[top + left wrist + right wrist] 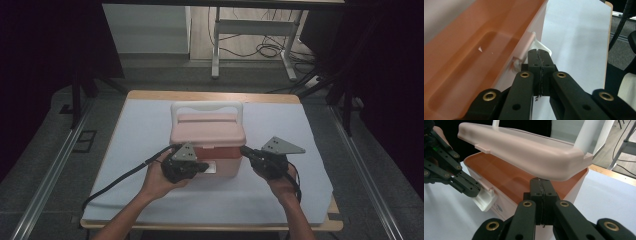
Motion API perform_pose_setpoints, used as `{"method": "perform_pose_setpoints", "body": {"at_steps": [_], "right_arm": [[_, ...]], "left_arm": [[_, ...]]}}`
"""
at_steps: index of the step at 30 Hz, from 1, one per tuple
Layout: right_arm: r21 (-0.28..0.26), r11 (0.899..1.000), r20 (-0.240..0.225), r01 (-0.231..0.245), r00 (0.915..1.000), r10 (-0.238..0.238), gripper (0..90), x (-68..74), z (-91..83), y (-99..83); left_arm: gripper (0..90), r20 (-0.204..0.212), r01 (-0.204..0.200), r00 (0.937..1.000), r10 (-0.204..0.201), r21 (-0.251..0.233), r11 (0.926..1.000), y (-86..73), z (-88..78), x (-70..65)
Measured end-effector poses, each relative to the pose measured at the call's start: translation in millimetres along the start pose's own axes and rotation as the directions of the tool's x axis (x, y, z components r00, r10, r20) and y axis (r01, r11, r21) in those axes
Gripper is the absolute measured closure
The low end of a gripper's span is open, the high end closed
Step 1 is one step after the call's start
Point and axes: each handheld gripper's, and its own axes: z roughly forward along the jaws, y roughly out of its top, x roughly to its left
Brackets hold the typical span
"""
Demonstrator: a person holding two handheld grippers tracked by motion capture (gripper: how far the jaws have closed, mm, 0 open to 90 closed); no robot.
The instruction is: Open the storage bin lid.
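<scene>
Where the wooden table (215,96) stands, a pale sheet (280,200) covers nearly all of its top, leaving a bare wood edge at the far side; grey floor with metal rails runs along both sides, and a white desk frame (250,30) with loose black cables stands behind it in a dim room.

Item: pink storage box (207,131), rectangular with rounded corners, smooth matt plastic, set at the table's middle. Lid (524,147) raised slightly at the front, showing an orange-tinted translucent interior. White arched carry handle (206,106) upright at the back. White latch tab (485,200) hanging open on the front wall.

Left gripper (186,166): black jointed plastic with brass rivets, grey three-cornered plate on top, cable trailing toward the near left. Jaws pressed together with nothing between them, tips at the latch on the box's front wall.

Right gripper (260,157): same make, jaws likewise together and empty, tips under the lid's edge at the box's right front corner. Whether they touch the lid cannot be told.

Both forearms enter from the near edge. Sheet around the box bare and flat.
</scene>
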Motion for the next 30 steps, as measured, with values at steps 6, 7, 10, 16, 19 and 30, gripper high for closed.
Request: {"method": "perform_pose_setpoints", "body": {"at_steps": [6, 7, 10, 16, 19, 30], "right_arm": [[0.0, 1.0, -0.001, 0.0, 1.0, 0.0, 90.0, -0.2, 0.0, -0.1], [0.0, 1.0, -0.001, 0.001, 1.0, -0.001, 90.0, -0.2, 0.0, -0.1], [-0.001, 1.0, -0.001, 0.001, 1.0, -0.001, 90.0, -0.4, 0.0, -0.1], [0.001, 1.0, -0.001, -0.001, 1.0, 0.001, 90.0, -0.3, 0.0, 1.0], [0.002, 1.0, -0.003, -0.001, 1.0, 0.001, 90.0, -0.8, 0.6, 1.9], [0.002, 1.0, -0.006, -0.002, 1.0, 0.003, 89.9, -2.0, 0.3, 7.5]], "left_arm": [[90.0, -0.002, -0.005, 1.0, 0.005, 0.01, 0.9999, -0.6, 3.7, 0.7], [90.0, -0.002, -0.004, 1.0, 0.004, 0.01, 0.9999, -0.5, 3.7, 0.8], [90.0, -0.002, -0.004, 1.0, 0.004, 0.011, 0.9999, -0.7, 4.2, 0.6], [90.0, -0.003, -0.004, 1.0, 0.004, 0.011, 0.9999, -0.9, 4.5, 0.2], [90.0, -0.006, -0.006, 1.0, 0.006, 0.01, 0.9999, -1.0, 4.7, -0.3], [90.0, -0.015, -0.017, 0.9998, 0.017, 0.012, 0.9998, -1.4, 4.9, -1.2]]}}
